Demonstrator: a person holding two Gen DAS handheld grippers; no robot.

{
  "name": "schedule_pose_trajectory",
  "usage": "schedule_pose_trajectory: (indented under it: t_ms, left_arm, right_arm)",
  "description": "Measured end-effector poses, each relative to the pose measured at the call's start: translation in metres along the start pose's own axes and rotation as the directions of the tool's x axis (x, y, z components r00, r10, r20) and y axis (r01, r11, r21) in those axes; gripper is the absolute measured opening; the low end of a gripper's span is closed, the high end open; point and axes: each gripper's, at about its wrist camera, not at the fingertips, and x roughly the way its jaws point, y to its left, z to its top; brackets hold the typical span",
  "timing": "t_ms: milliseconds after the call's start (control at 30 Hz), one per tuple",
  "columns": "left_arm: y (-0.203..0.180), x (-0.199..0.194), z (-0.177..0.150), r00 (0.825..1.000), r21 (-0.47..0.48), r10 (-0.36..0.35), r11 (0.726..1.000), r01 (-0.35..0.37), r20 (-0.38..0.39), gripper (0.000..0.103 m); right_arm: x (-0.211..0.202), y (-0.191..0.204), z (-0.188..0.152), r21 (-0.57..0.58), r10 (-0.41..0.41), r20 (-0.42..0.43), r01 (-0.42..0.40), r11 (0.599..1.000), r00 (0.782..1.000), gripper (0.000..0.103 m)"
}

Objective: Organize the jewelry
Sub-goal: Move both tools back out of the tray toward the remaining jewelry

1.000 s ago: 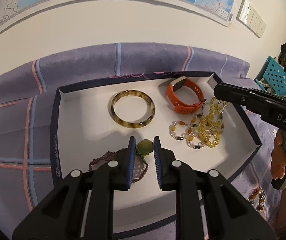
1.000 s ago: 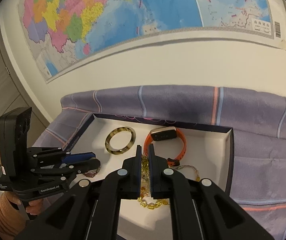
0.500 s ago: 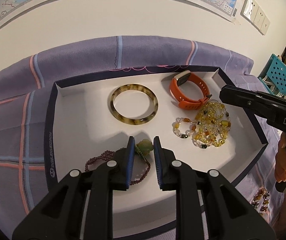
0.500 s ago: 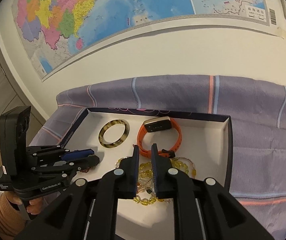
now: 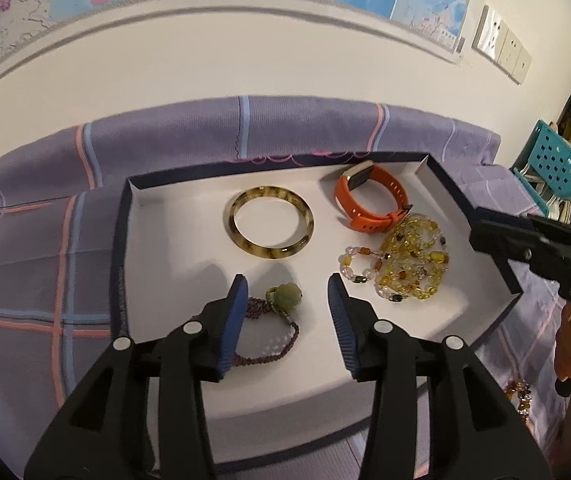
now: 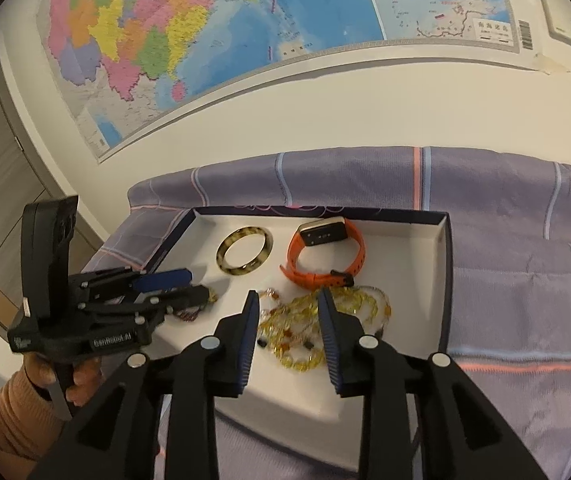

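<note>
Left gripper point(image 5: 287, 290): jaws spread apart, nothing between the pads, poised over the near-left part of the white-lined tray point(image 5: 173, 264). Directly ahead of its fingertips lies the purple cord bracelet point(image 5: 281, 344) with a green bead knot point(image 5: 287, 296), resting on the tray floor, not touching either pad. Right gripper point(image 6: 285, 308): jaws likewise apart, holding nothing, positioned over the heap of amber bead strands point(image 6: 297, 328); contact with the beads cannot be told. In the left wrist view that heap point(image 5: 413, 256) sits in the tray's right half, with 1 clear-and-amber bead bracelet point(image 5: 359, 266) touching its left edge. Farther back: 1 tortoiseshell bangle point(image 5: 271, 222) lying flat near the tray centre, apart from the rest, and 1 orange watch band point(image 5: 371, 202) at the far right, just touching the bead heap. The tray rests on a purple plaid cloth point(image 5: 37, 240). More beads point(image 5: 519, 394) lie on the cloth outside the tray, near right. Wall map point(image 6: 245, 28) behind.
</note>
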Motion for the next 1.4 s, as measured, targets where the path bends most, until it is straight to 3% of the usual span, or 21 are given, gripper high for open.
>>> schedule_pose_trajectory:
  t_ms: [100,167,400,800,1033,1133,1233,1300,1400]
  left_arm:
    - [-0.002,-0.018,-0.004,0.999,0.020,0.007,1.000,-0.008,0.039,0.046]
    - [-0.004,-0.034,-0.010,0.998,0.039,0.005,0.999,-0.008,0.065,0.049]
    - [0.005,-0.081,-0.042,0.994,0.055,-0.030,0.998,0.024,0.107,0.053]
    - [0.017,-0.099,-0.106,0.997,0.028,-0.058,0.998,0.057,0.047,0.054]
    - [0.009,-0.097,-0.123,0.998,0.026,-0.063,0.998,0.063,0.028,0.056]
    - [0.006,-0.097,-0.126,0.997,0.020,-0.069,0.997,0.069,0.026,0.057]
    - [0.002,-0.098,-0.128,0.997,0.024,-0.070,0.997,0.069,0.024,0.057]
    - [0.000,-0.099,-0.129,0.997,0.028,-0.070,0.997,0.069,0.025,0.057]
    - [-0.002,-0.101,-0.132,0.997,0.039,-0.071,0.997,0.070,0.024,0.057]
  right_arm:
    - [-0.014,0.005,-0.008,-0.021,0.010,0.010,-0.009,1.000,1.000,0.032]
    - [-0.025,0.010,-0.015,-0.043,0.022,0.012,-0.021,0.999,1.000,0.041]
    - [-0.051,0.023,-0.046,-0.099,0.027,-0.008,-0.028,0.995,1.000,0.048]
    - [-0.072,0.019,-0.114,-0.103,-0.055,-0.115,0.043,0.994,0.992,0.050]
    - [-0.082,0.033,-0.138,-0.141,-0.054,-0.137,0.034,0.989,0.989,0.050]
    - [-0.083,0.049,-0.145,-0.198,-0.050,-0.144,0.021,0.980,0.988,0.047]
    - [-0.081,0.059,-0.149,-0.228,-0.039,-0.160,0.001,0.974,0.986,0.033]
    - [-0.078,0.062,-0.151,-0.238,-0.054,-0.164,0.014,0.971,0.985,0.031]
    - [-0.075,0.058,-0.150,-0.209,-0.041,-0.172,0.004,0.978,0.984,0.018]
